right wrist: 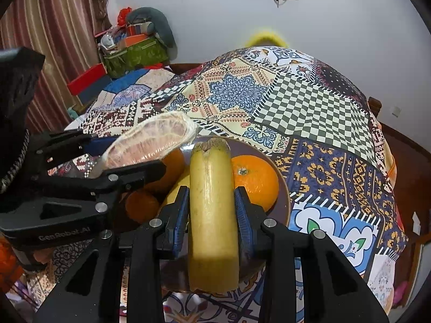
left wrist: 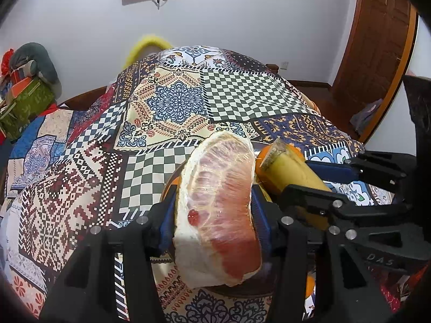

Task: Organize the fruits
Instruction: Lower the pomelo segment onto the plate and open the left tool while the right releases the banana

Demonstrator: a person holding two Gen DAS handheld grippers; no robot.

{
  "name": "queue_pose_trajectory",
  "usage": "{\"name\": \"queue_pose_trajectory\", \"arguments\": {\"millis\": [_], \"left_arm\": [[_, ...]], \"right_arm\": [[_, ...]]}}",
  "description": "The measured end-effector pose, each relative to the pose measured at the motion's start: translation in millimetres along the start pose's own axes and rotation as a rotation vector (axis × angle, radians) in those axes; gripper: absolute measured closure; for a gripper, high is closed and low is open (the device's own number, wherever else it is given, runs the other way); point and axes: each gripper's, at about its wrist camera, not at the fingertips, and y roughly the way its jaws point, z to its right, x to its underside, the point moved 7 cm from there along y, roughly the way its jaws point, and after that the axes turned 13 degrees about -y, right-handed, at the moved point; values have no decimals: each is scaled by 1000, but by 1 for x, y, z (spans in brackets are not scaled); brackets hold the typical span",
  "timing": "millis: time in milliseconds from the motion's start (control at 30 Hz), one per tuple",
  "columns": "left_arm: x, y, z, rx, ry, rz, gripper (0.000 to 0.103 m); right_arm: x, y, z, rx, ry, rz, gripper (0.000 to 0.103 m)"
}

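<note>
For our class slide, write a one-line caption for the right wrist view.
Right gripper holds a banana above a plate of oranges on a patterned cloth.

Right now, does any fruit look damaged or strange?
Yes. The banana in the right hand-held gripper is cut short, both ends blunt. The pomelo wedge in the left hand-held gripper is peeled and wrapped in clear film.

White wall (left wrist: 242,21), wooden door (left wrist: 377,40), striped curtain (right wrist: 54,27).

Banana piece (right wrist: 212,215) clamped in right claw (right wrist: 212,212) above brown plate (right wrist: 282,188) of oranges (right wrist: 256,180).
</note>
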Motion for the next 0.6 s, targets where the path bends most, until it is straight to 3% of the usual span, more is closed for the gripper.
{"name": "queue_pose_trajectory", "arguments": {"millis": [600], "left_arm": [[3, -16, -2, 19, -19, -3, 52]], "right_arm": [[-3, -25, 4, 35, 37, 35, 71]]}}
